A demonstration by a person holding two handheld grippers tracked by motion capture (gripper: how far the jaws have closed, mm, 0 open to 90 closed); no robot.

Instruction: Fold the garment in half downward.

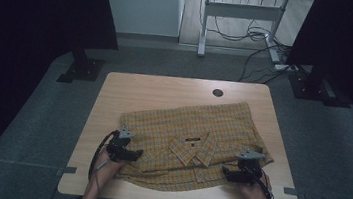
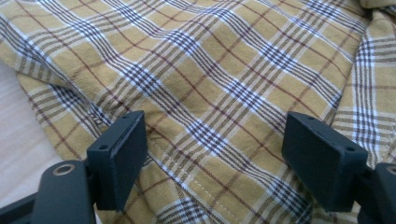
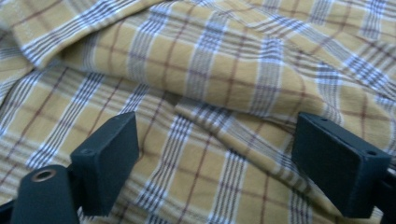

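A yellow plaid shirt lies spread on the wooden table, its collar turned toward the person's side. My left gripper sits at the shirt's near left edge, pointing right. In the left gripper view its jaws stand wide apart, open, over flat checked cloth, with bare tabletop at the left. My right gripper rests at the near right edge, pointing left. The right gripper view shows it open in front of a raised fold of the cloth, with no cloth pinched.
A round cable hole sits near the table's far edge. Beyond the table stand a desk frame with loose cables and two dark panels on floor stands. Bare wood shows along the far and left sides of the table.
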